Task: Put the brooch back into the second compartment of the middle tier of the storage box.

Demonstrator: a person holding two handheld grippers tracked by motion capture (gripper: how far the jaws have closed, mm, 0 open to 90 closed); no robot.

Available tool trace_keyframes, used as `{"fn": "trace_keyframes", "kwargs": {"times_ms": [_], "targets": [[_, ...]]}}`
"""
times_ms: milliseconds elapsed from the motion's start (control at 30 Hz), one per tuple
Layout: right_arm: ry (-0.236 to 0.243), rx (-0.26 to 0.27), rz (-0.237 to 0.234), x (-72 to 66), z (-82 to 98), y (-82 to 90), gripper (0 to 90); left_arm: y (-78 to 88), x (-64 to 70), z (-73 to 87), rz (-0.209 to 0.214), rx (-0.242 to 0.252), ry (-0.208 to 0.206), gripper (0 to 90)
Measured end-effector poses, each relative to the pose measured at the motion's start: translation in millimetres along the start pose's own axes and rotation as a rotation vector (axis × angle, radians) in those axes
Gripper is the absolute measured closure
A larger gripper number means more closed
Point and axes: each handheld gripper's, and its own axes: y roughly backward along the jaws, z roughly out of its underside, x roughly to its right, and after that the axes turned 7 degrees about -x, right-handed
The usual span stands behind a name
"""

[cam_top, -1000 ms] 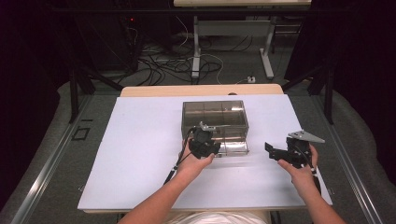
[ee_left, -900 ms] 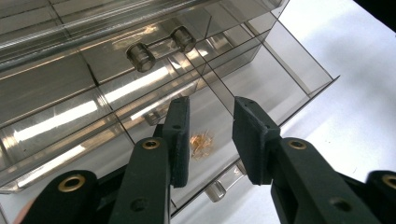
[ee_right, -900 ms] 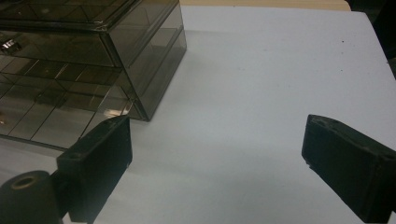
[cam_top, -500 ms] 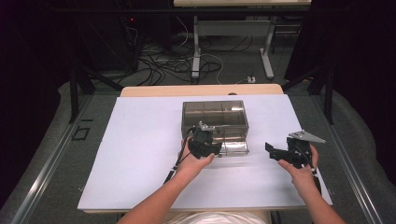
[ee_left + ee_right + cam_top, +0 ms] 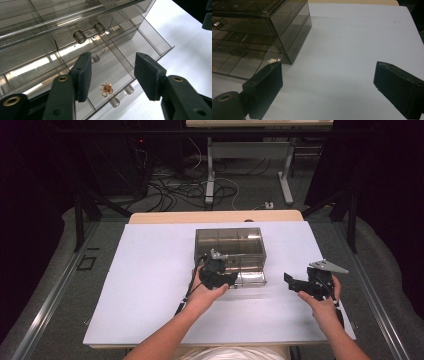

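Gold trinket [image 5: 106, 89] below hand-held gripper [image 5: 112, 73]

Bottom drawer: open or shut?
Open. The bottom drawer is pulled out of the box toward the person, its divided compartments exposed, with a small gold trinket lying inside near the front handle.

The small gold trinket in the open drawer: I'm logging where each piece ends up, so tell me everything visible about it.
The gold trinket is a tiny, shiny metal piece with looped, petal-like outlines around a darker reddish centre. It lies flat on the floor of a compartment in the pulled-out bottom drawer of the smoky transparent plastic box, near the drawer's front wall and its clear peg handle. The left tongs hover above it, jaws just opened, not touching it.
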Motion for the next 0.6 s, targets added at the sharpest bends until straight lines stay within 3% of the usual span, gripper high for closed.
{"fn": "trace_keyframes", "kwargs": {"times_ms": [600], "targets": [[0.001, -0.006, 0.0, 0.0, 0.2, 0.6, 8.1, 20.0, -4.3, 1.5, -0.032, 0.08, -0.005, 36.2]]}}
